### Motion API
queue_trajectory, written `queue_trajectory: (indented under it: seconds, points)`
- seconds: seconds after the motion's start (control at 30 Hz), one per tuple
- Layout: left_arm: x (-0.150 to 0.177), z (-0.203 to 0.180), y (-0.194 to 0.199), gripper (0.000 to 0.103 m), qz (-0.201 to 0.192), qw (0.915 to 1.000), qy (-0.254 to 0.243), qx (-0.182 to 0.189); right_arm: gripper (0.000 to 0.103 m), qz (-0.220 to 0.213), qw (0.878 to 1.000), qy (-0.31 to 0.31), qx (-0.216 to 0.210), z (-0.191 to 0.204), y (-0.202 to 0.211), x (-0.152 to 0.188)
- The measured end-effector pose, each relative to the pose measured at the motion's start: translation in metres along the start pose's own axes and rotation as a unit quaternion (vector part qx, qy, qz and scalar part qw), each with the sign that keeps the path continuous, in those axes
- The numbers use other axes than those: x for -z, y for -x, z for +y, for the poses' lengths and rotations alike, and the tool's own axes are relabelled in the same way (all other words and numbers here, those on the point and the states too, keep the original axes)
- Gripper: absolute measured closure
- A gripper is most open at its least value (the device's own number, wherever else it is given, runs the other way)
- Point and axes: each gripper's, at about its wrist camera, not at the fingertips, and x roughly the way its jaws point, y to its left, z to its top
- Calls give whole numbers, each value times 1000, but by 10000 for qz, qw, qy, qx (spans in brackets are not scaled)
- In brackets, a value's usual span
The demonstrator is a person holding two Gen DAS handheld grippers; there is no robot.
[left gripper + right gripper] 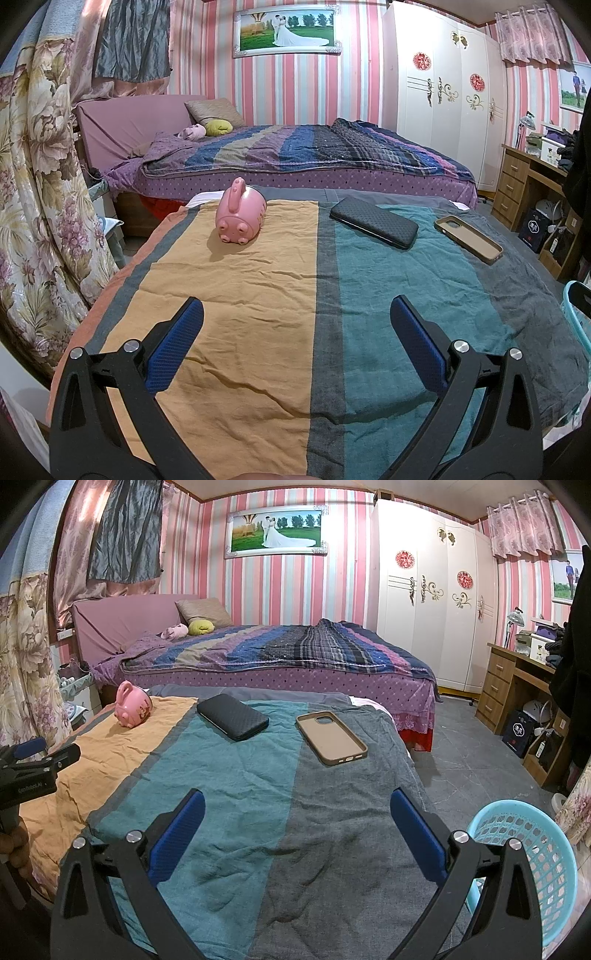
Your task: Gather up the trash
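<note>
Between spread left claw point(295, 308) fingers, bare striped cloth point(258, 295).

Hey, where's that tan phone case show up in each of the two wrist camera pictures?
Left wrist view: the tan phone case lies far right on the grey stripe of the cloth, inside facing up.
Right wrist view: the tan phone case lies above centre on the grey stripe, inside facing up.
Shared landmark: the black phone case lies just left of it in both views.
</note>
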Motion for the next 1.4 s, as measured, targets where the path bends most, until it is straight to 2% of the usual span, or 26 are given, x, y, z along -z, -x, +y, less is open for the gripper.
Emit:
queue_trajectory:
  seconds: [1.4]
  points:
    - [0, -2, 0, 5, 20, 10000, 7, 34, 5, 22, 10000, 15, 2, 0, 0, 0]
